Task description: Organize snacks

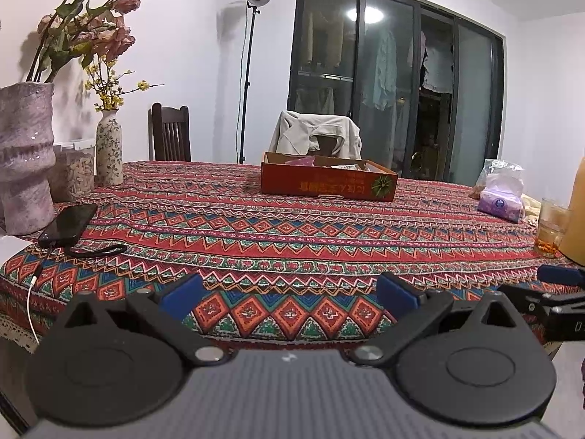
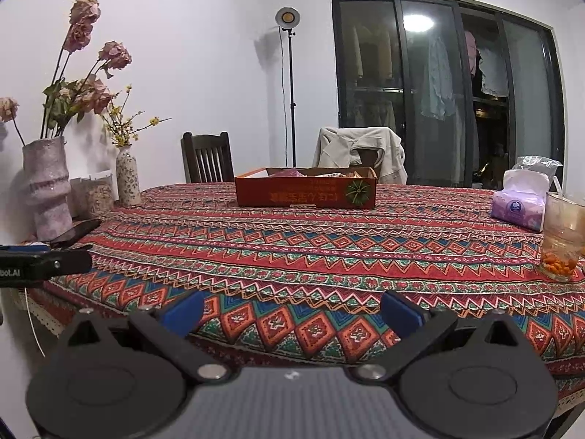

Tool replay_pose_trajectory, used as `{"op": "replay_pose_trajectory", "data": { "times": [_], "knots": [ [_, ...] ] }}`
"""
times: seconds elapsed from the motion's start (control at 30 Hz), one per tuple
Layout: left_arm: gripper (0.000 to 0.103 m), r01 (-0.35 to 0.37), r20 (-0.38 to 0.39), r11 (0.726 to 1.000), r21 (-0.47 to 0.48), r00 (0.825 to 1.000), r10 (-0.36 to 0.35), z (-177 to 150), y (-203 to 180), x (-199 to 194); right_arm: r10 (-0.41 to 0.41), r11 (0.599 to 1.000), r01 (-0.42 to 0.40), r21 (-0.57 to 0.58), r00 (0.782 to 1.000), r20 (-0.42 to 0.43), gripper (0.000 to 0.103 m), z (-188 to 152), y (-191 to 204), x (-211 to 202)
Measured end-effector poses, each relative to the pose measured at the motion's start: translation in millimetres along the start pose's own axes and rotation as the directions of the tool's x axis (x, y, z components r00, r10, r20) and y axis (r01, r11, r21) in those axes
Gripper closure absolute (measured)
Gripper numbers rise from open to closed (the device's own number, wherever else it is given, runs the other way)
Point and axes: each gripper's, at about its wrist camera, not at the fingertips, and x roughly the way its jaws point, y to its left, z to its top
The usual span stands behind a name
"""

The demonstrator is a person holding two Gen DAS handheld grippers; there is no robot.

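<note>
Left wrist view: left gripper (image 1: pixel 289 298) and right gripper (image 2: pixel 292 314) hang spread wide, holding nothing, over the desk (image 1: pixel 292 241) near edge; red box (image 1: pixel 327 182) sits well beyond bare cloth.

home dining room | patterned cloth on tabletop (image 2: pixel 329 241) | wooden chair (image 2: pixel 207 156) | dried flowers in vase (image 2: pixel 47 186) | laundry behind glass doors (image 2: pixel 438 87) | tissue pack (image 2: pixel 519 205)

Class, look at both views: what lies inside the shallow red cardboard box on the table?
Inside the shallow red cardboard box, a pink packet and other snack packets peek above its rim; its walls hide the rest.
</note>
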Motion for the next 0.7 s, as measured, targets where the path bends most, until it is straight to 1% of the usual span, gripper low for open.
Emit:
{"op": "replay_pose_trajectory", "data": {
  "times": [0.2, 0.7],
  "knots": [
    [0.000, -0.001, 0.002, 1.000, 0.005, 1.000, 0.001, 1.2, 0.7, -0.4, 0.012, 1.000, -0.012, -0.009, 1.000, 0.000, 0.000, 0.4, 3.5, 0.4],
    [0.000, 0.003, 0.009, 1.000, 0.009, 1.000, -0.004, 1.9, -1.4, -2.3, -0.013, 1.000, 0.013, 0.002, 1.000, 0.006, 0.000, 1.1, -3.5, -1.9]
  ]
}}
